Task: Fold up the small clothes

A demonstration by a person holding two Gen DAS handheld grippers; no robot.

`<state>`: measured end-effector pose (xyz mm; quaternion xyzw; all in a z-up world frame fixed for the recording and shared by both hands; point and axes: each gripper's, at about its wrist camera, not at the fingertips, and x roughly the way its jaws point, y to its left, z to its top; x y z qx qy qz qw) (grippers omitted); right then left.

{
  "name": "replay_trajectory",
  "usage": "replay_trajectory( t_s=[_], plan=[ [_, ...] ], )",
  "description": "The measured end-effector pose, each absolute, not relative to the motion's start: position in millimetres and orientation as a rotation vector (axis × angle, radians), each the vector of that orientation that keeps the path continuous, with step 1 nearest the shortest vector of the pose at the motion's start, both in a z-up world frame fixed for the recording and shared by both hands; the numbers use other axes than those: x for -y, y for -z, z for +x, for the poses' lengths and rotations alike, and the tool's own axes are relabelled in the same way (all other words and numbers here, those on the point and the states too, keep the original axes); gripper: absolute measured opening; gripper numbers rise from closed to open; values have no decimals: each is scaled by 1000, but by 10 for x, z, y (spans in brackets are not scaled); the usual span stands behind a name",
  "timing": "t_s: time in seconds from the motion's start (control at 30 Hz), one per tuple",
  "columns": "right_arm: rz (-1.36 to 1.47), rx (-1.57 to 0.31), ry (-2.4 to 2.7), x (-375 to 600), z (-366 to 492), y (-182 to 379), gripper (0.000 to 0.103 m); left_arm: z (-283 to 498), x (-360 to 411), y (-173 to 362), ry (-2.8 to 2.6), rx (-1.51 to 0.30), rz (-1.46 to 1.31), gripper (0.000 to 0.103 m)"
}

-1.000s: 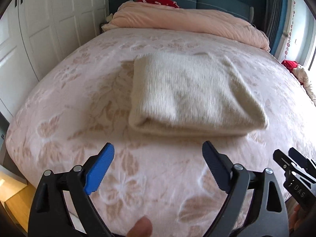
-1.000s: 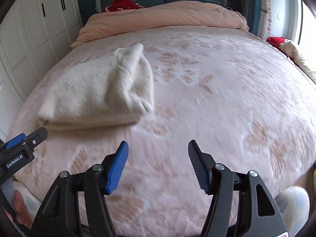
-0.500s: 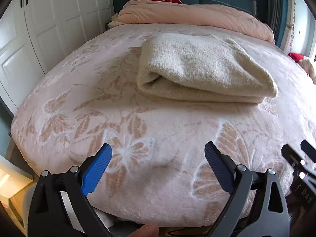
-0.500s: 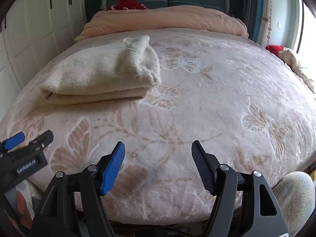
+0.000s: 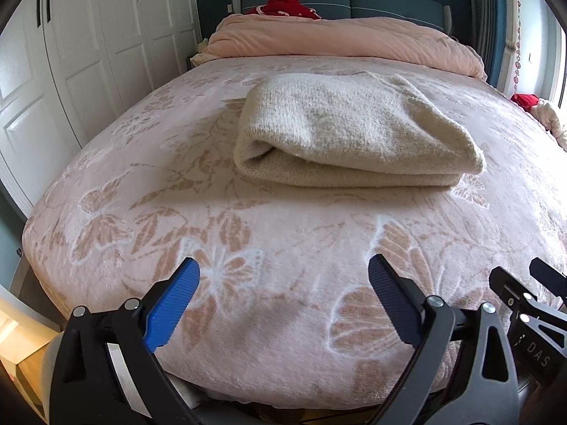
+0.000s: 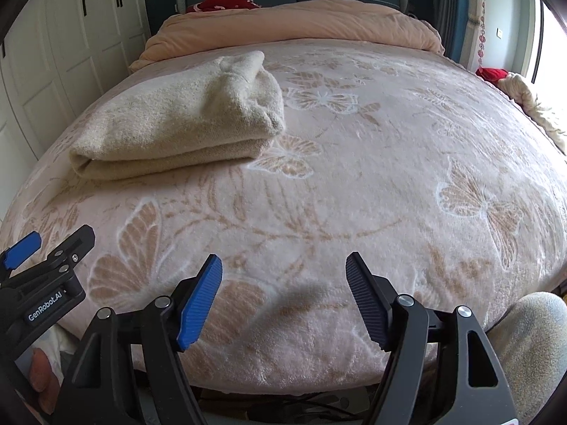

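A cream knitted garment [image 5: 351, 131] lies folded into a thick rectangle on the pink floral bed blanket [image 5: 248, 248]. It also shows in the right wrist view [image 6: 184, 120], to the left. My left gripper [image 5: 283, 276] is open and empty, low at the foot of the bed, well short of the garment. My right gripper [image 6: 283, 272] is open and empty, also at the bed's foot edge, to the right of the garment. Each gripper shows at the edge of the other's view.
A rolled peach duvet [image 5: 340, 39] lies across the head of the bed, with a red item [image 5: 287, 1] behind it. White wardrobe doors [image 5: 71, 53] stand along the left. Red and cream cloth [image 6: 514, 88] lies at the right bed edge.
Both grippers have pulled back and dropped lower toward the foot of the bed. The folded garment has stayed in place. Both stay open.
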<state>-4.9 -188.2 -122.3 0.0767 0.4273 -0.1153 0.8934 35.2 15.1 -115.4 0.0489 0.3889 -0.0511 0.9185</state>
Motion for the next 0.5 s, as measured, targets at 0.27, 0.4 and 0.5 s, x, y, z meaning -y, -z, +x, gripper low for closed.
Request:
replay_trajectory(
  t_s=[0.27, 0.4, 0.5],
  plan=[
    [146, -881, 240, 1843, -53, 1199, 70, 334, -124, 1172, 110, -807, 120, 93],
    [140, -875, 234, 1800, -55, 1170, 70, 313, -89, 1162, 119, -801, 130, 90],
    [133, -874, 227, 1763, -52, 1162, 70, 303, -70, 1158, 124, -798, 136, 90]
  ],
)
